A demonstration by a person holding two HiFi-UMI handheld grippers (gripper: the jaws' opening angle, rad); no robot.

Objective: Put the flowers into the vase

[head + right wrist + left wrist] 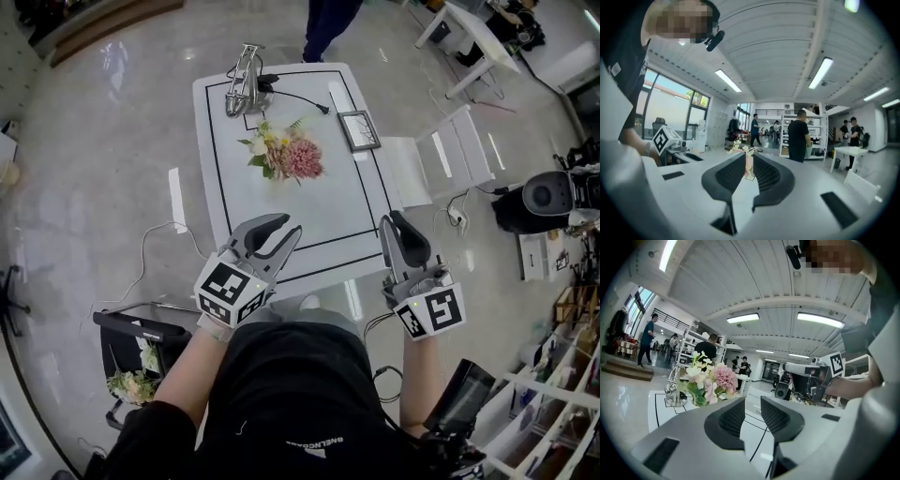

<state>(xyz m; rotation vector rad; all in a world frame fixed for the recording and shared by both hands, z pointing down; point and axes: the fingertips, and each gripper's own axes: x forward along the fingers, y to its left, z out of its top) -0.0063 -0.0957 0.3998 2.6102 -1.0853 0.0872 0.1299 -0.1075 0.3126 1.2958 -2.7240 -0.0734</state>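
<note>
— Glossy pale floor [112, 141] is seen all round a white table [347, 220], which is marked with a black rectangle and fills the middle of the head view. What is laid on it?

— The flowers [286, 155] are laid flat near the table's centre: a pink bloom with smaller pale blossoms and green leaves. They are held by nothing.

— And the vase [244, 80]?

— It is found at the table's upper left corner, silvery and narrow, above the flowers in the frame and apart from them. A black cable [300, 98] is run beside it, and a small framed picture [359, 129] is set towards the upper right edge.

— How are the tools held?

— Both are kept at the table's lower edge, well short of the flowers. The left gripper [292, 223] is seen at lower left with its jaws spread wide and nothing between them; in its own view only the tabletop is shown through the gap. The right gripper [392, 223] is seen at lower right, turned on its side. Its jaws are drawn close, a narrow slit is left, and nothing is clamped there.

— Anything else nearby?

— A white chair [450, 155] is placed just beside the table's right edge.
</note>
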